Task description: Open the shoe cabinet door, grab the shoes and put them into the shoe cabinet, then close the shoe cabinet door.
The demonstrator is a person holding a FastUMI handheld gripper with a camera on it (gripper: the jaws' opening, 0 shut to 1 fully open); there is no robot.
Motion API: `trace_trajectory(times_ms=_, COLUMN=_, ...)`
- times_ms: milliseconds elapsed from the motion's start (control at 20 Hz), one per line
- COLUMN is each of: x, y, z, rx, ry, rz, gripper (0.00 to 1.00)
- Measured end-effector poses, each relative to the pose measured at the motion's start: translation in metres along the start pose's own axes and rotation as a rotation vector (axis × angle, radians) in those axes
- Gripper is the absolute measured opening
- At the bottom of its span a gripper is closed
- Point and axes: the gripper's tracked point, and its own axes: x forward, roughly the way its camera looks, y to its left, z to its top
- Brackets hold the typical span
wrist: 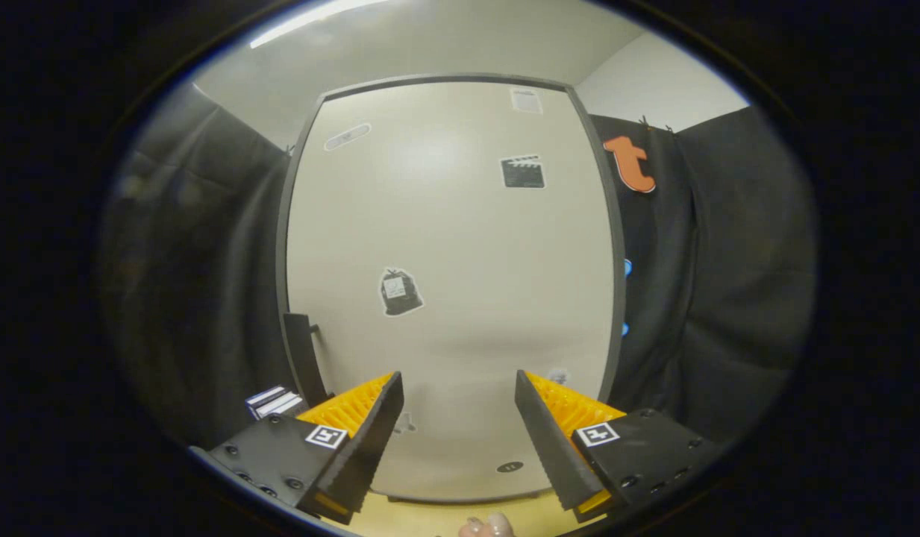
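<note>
At about nine o'clock from the fingers, the dark door handle (304,358) is sticking out at the left edge of the shoe cabinet door (460,313), with a small striped object (273,401) lying just below it. The gripper (458,429) is facing the pale, closed door straight ahead at twelve o'clock, its jaws standing wide apart and holding nothing. A bag sticker (400,291) is showing at eleven o'clock, and a clapperboard sticker (522,171) higher at one o'clock.
</note>
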Motion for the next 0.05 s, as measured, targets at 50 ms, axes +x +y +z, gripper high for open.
trace_trajectory(times_ms=50, x=-0.0058, y=-0.0126, z=0.0003, rx=0.009, ry=-0.007, rz=0.004, gripper=0.95)
